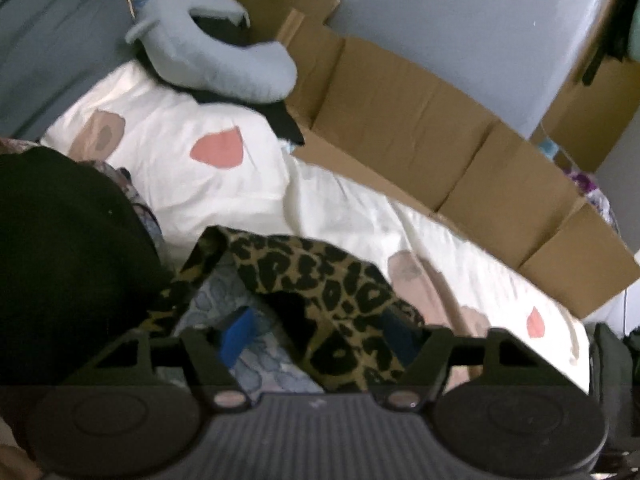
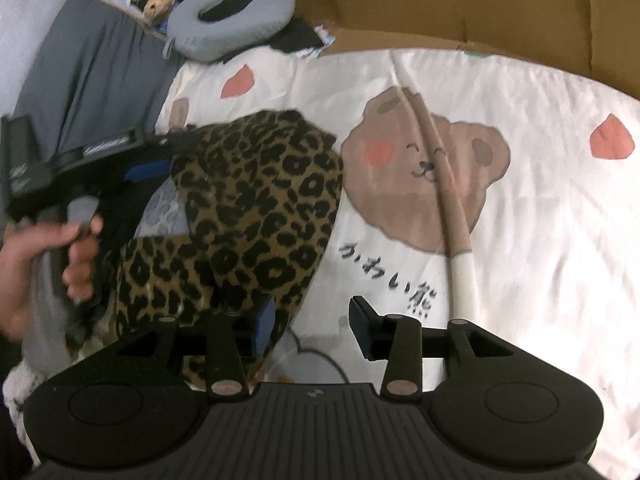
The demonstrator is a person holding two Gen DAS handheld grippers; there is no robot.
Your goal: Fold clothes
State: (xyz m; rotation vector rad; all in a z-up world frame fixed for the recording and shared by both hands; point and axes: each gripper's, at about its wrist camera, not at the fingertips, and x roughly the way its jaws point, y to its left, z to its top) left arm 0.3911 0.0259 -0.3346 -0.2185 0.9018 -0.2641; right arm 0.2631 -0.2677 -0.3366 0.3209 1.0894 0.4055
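Right wrist view shows a white bedspread point(image 2: 520, 208) with a big brown bear print and some Japanese lettering under it, looks like "かわいい熊", covering most of the frame, so loads of bare room on the right. Flattened cardboard point(image 2: 460, 4) runs along its far edge, and a grey neck pillow point(image 2: 232, 20) sits at the far left. Leopard-print garment point(image 2: 256, 208) is heaped left of centre, near edge. Right gripper point(image 2: 312, 332) is let go, jaws apart, left pad touching the fabric, right pad over bare sheet. Left gripper point(image 2: 152, 168) comes in from the left, a hand point(image 2: 44, 256) wrapped round its handle; in its own view leopard cloth point(image 1: 320, 296) drapes between the jaws, grip unclear.
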